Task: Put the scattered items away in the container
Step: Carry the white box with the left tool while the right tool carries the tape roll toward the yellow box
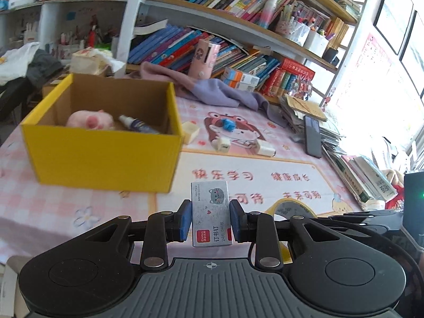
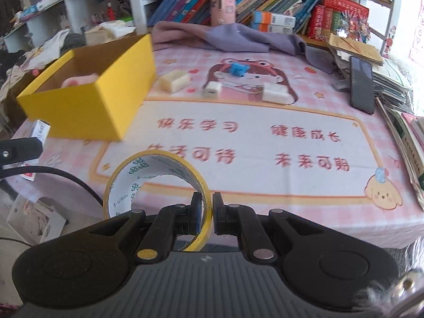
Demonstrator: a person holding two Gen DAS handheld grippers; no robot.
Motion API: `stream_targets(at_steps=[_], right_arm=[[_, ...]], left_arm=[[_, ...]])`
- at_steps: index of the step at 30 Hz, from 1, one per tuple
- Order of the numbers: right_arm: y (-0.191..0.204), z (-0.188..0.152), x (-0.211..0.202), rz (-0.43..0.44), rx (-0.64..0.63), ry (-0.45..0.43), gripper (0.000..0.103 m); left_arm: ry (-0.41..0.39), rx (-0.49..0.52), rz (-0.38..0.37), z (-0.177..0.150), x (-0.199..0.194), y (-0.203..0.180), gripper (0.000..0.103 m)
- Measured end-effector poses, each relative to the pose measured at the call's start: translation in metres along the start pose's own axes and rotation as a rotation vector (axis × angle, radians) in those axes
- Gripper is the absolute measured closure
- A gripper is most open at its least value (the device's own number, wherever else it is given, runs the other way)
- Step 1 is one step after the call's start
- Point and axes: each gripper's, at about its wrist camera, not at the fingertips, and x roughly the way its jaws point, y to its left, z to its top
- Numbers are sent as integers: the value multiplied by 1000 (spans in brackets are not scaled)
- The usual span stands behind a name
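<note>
My left gripper (image 1: pixel 210 218) is shut on a silver staple box (image 1: pixel 210 212) and holds it above the pink mat, right of the yellow cardboard box (image 1: pixel 106 156). That box holds a pink plush (image 1: pixel 90 119) and a small spray bottle (image 1: pixel 137 125). My right gripper (image 2: pixel 206 212) is shut on the rim of a yellow tape roll (image 2: pixel 148 182), held near the mat's front edge; the yellow box (image 2: pixel 90 98) is far left. On the mat lie a cream eraser block (image 2: pixel 174 80), a blue toy (image 2: pixel 238 69), a small white cube (image 2: pixel 212 90) and a white block (image 2: pixel 275 93).
A purple cloth (image 2: pixel 233 37) lies at the back of the table. A black phone (image 2: pixel 361 87) rests on paper stacks at the right. Bookshelves (image 1: pixel 238 13) stand behind. The left gripper (image 2: pixel 21 149) shows at the right wrist view's left edge.
</note>
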Motion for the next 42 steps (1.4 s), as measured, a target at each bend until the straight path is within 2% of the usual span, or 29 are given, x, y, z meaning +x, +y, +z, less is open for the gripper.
stream_targets(at_steps=[8, 10, 15, 29, 35, 42], right_arm=[[41, 6, -9, 86, -95, 2, 95], [52, 10, -10, 112, -125, -13, 95], [80, 11, -13, 164, -186, -22, 95], [134, 6, -17, 262, -254, -17, 95], [144, 30, -17, 296, -276, -51, 95], [147, 103, -8, 314, -278, -198, 95]], left_arm=[[-48, -63, 63, -6, -30, 23, 74], [-68, -47, 84, -5, -38, 27, 74], [-67, -103, 114, -12, -50, 45, 74], [-74, -133, 176, -24, -78, 76, 74], [-84, -100, 195, 0, -76, 87, 74], [-180, -33, 215, 63, -61, 93, 74]])
